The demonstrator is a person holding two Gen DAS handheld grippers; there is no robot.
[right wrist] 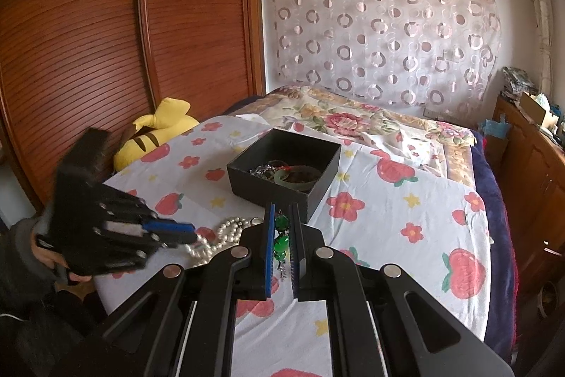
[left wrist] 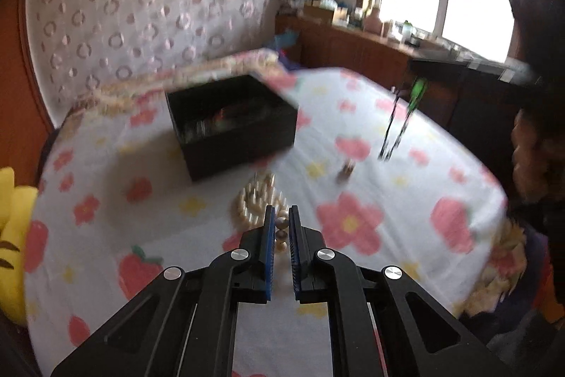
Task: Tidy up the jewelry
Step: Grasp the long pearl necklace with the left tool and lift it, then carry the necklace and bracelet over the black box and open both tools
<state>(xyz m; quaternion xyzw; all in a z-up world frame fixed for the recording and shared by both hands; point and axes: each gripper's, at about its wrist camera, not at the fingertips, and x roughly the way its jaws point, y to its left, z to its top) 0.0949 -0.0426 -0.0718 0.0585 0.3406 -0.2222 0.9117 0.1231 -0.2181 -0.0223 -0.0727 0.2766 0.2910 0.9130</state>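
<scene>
The bed (right wrist: 406, 235) under me carries a flowered sheet (left wrist: 388, 172), and the black box (right wrist: 282, 165) sits toward the middle of it, open on top, with a green bangle (right wrist: 300, 177) and a dark tangle of other pieces inside that I cannot sort out. In my left view the whole bed is smeared by blur.

My left gripper (left wrist: 281, 228) is pinched narrow on the pearl necklace (left wrist: 254, 204); a few beads show between my pads, and the rest of the strand lies coiled on the sheet between me and the box.

My right gripper (right wrist: 281, 235) is clamped on a green bead bracelet (right wrist: 281, 241), which hangs between the pads just on the near side of the box. Its lower end is too thin to read.

A small brownish item (left wrist: 346, 170) lies on the sheet to the right of the pearls, too blurred to name.
</scene>
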